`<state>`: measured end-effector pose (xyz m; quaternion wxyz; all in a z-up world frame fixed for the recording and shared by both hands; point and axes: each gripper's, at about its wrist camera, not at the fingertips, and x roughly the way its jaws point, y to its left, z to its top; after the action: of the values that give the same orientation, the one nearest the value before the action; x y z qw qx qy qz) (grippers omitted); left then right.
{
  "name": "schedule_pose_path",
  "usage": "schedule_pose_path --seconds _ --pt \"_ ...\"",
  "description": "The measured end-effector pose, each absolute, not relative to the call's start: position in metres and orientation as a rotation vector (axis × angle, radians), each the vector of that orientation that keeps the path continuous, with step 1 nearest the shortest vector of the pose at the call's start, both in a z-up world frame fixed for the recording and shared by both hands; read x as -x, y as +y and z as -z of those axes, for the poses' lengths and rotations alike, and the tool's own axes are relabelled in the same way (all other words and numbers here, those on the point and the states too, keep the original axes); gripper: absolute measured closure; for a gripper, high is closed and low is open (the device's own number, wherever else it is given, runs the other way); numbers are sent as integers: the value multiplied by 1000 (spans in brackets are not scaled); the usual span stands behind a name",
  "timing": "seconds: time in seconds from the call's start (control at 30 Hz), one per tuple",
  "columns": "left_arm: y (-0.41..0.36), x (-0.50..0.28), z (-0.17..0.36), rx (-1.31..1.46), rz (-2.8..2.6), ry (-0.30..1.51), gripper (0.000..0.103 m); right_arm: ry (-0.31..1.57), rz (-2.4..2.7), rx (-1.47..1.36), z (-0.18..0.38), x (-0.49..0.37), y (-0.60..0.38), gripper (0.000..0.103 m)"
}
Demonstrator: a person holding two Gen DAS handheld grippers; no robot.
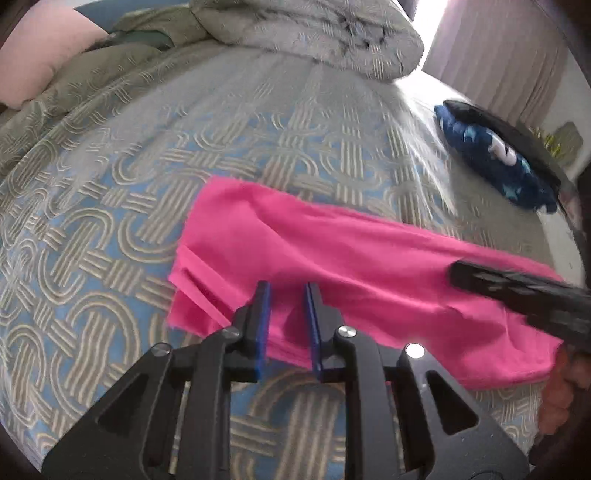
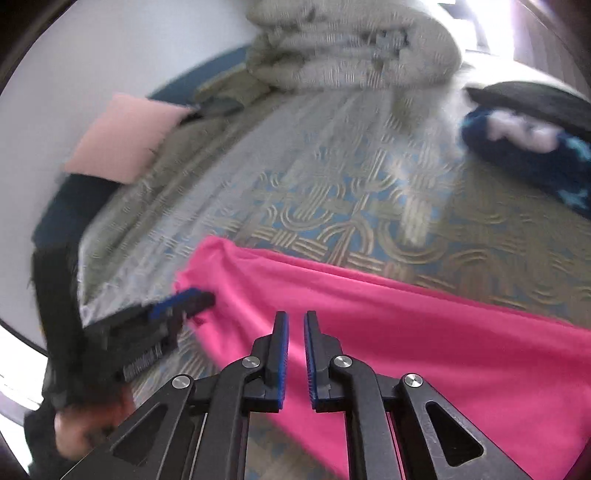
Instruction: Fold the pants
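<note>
Nearest, the left gripper [image 1: 286,295] hung with its jaws narrowly parted and empty over the near edge of the pink pants [image 1: 332,266], close to their layered left end. The right gripper [image 2: 295,325], equally narrow and empty, hovered over the same edge. The pants lay folded lengthwise on the patterned bedspread [image 1: 110,184], long axis left to right, with the bunched duvet [image 1: 314,33] well beyond them.

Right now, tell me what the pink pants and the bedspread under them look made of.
Pink pants: soft, matte, thin fabric, possibly cotton knit; it drapes in loose wrinkles without shine.
Bedspread: woven or quilted textile with a raised beige loop pattern on blue, slightly sheened; exact fibre unclear.
</note>
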<state>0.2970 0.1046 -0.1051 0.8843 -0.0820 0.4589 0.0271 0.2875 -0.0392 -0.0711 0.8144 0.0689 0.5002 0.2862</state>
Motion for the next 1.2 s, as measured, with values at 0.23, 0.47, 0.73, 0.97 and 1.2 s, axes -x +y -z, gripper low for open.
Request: schedule_pose_path --seconds 0.23,0.47,0.73,0.97,1.2 --pt "126 -292 105 155 -100 954 81 1095 -508 -234 105 -319 -50 103" --pt "119 -283 91 71 -266 922 80 1063 -466 -211 97 -312 -49 103" --pt "134 -266 86 158 -297 940 65 1029 -486 -333 76 -294 -69 97" --pt "164 -250 102 715 -97 1019 63 1042 -573 -525 86 -275 -90 84" --pt "155 -267 116 830 -90 1064 63 1080 -614 -631 119 -266 -106 85"
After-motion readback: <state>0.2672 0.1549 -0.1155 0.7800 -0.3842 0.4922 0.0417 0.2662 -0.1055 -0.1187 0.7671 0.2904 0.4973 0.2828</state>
